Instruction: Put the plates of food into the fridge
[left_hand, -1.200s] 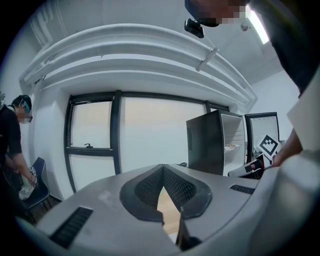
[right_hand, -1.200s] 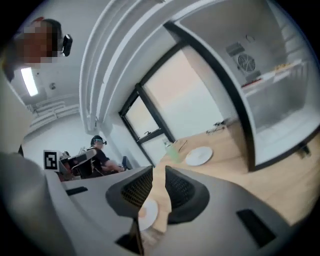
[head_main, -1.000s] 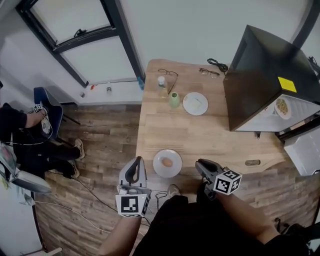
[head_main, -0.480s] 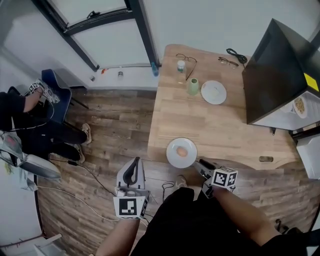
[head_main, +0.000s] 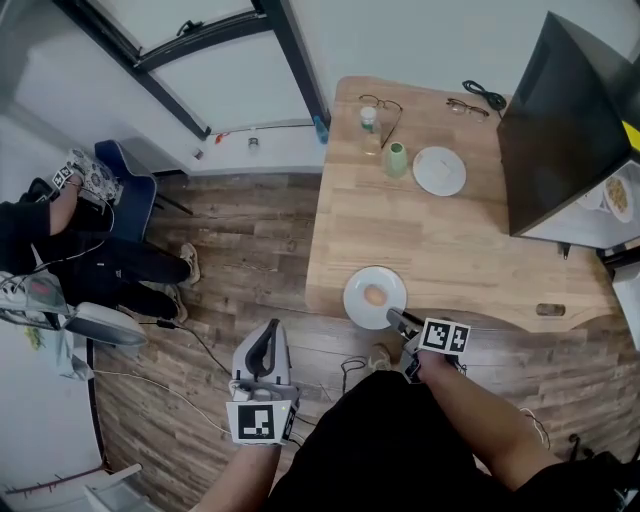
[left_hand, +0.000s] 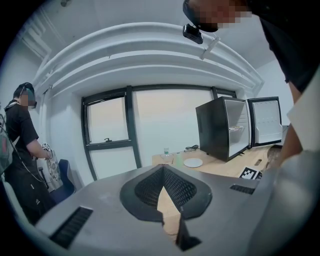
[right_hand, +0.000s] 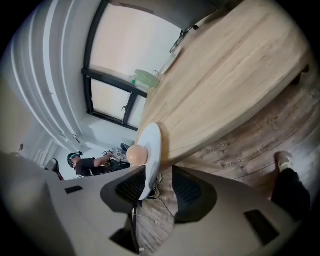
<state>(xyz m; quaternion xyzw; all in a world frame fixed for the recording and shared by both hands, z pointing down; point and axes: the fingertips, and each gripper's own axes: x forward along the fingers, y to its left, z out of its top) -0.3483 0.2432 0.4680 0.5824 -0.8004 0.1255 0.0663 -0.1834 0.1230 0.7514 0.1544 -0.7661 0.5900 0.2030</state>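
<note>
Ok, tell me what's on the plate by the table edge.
One round tan food item sits on the plate. The right gripper, jaws just opened around the near rim, hides that bit of plate.

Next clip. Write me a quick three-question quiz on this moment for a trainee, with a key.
1. Multiple choice: what is between the right gripper's jaws? A) the green cup B) the rim of the near plate C) nothing
2. True or false: the left gripper hangs over the table.
3. Fill in: the fridge door is ____.

Key
1. B. The jaws have just been opening and stand apart around the rim, without clamping it.
2. False. It is over the floor, left of the table.
3. Open. A plate of food sits inside.
</note>
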